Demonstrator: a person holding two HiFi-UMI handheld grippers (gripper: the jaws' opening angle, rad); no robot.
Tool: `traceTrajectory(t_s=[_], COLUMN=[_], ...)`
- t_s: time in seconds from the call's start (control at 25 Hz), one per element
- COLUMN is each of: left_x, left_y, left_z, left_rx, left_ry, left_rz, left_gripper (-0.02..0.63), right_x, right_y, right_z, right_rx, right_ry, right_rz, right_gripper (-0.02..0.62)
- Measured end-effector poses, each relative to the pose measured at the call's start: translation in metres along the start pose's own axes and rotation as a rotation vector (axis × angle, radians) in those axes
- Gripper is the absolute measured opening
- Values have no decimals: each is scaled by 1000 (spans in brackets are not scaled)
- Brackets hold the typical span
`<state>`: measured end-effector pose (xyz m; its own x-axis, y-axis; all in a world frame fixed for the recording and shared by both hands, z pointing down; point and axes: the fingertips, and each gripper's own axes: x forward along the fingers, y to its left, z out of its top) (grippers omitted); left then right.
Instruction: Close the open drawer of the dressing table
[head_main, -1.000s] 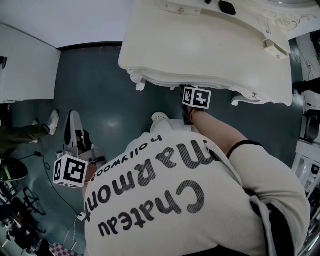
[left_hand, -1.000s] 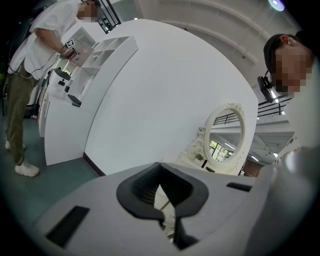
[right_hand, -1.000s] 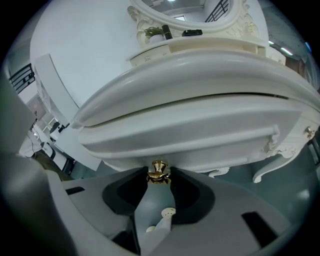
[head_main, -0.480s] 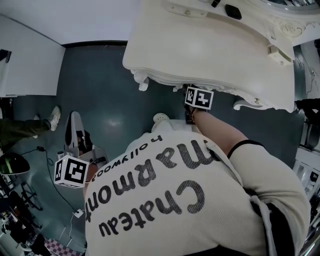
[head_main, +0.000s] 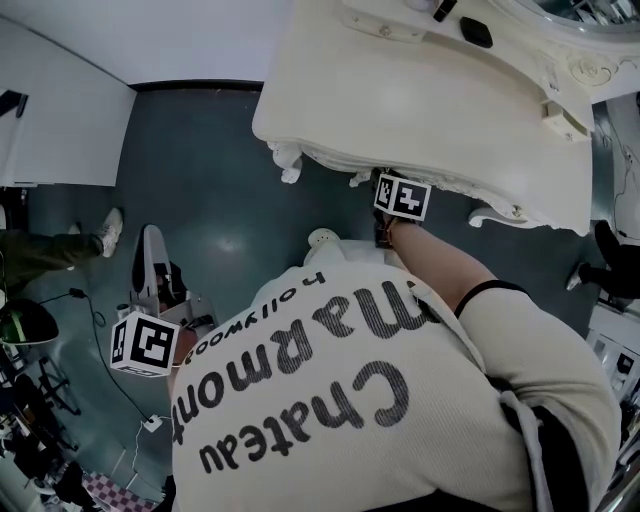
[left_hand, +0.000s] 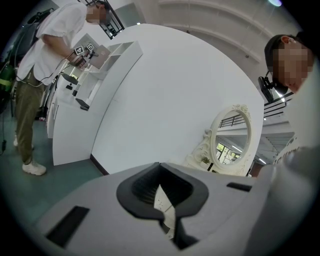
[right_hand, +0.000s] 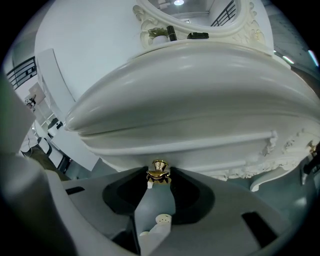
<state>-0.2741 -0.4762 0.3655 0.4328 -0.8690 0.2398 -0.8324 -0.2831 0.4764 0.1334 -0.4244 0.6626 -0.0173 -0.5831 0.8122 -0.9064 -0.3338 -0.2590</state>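
right gripper (right_hand: 158, 177) is reached in under the front overhang of the cream-white carved dressing table (head_main: 420, 100). its fingers are set partly apart and closed on the small gold metal drawer knob (right_hand: 159, 169), which is seen pinched between the two tips in the right gripper view. the knob is mounted on the cream drawer front (right_hand: 200, 152), tucked below the rounded tabletop edge with the carved apron just beneath. how far the drawer stands out cannot be told from any view. in the head view only the right gripper's marker cube is shown, just beside the table's front edge, with the forearm behind it. left gripper (left_hand: 160, 165) is held low and well apart from the table, out at the person's left side over the dark teal floor (head_main: 220, 180). its fingers are brought together at the tips with nothing between them, aimed at a curved white wall (left_hand: 165, 85). an oval mirror in an ornate cream frame (left_hand: 231, 140) is seen beyond. a small black object (head_main: 475, 31) is lying on the tabletop near the back. a second person in a white shirt (left_hand: 50, 45) is standing at a white shelf unit (left_hand: 95, 75) in the background.
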Motion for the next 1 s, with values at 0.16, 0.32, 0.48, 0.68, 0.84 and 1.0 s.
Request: traceTrajectory(t_s=[0.16,0.32,0.48,0.68,0.84,1.0], left_x=[-1,0,2,0,-8,-19], left_y=[4,5,7,10,9,18], left_z=[-1,1,2,6,0,7], left_rx=[-5,-7,-9,0,-14,-17], left_ry=[-2,-7,-9,-28,-31,-40], left_rz=[11,14,18,21,22,36], left_gripper=[8,8,8,8,8,8], right_x=[2,3,5,7,4,6], right_y=[-1,0,-1,1,-8,-6], right_z=[2,4,4,7,2,2], right_rx=[7,11,22,39,47,57], right_ry=[-3,-2,3,-8,-10,-22], right_rz=[-11,-21,-26,-27,-40,-42], right_gripper=[158,159,158,160,160,161])
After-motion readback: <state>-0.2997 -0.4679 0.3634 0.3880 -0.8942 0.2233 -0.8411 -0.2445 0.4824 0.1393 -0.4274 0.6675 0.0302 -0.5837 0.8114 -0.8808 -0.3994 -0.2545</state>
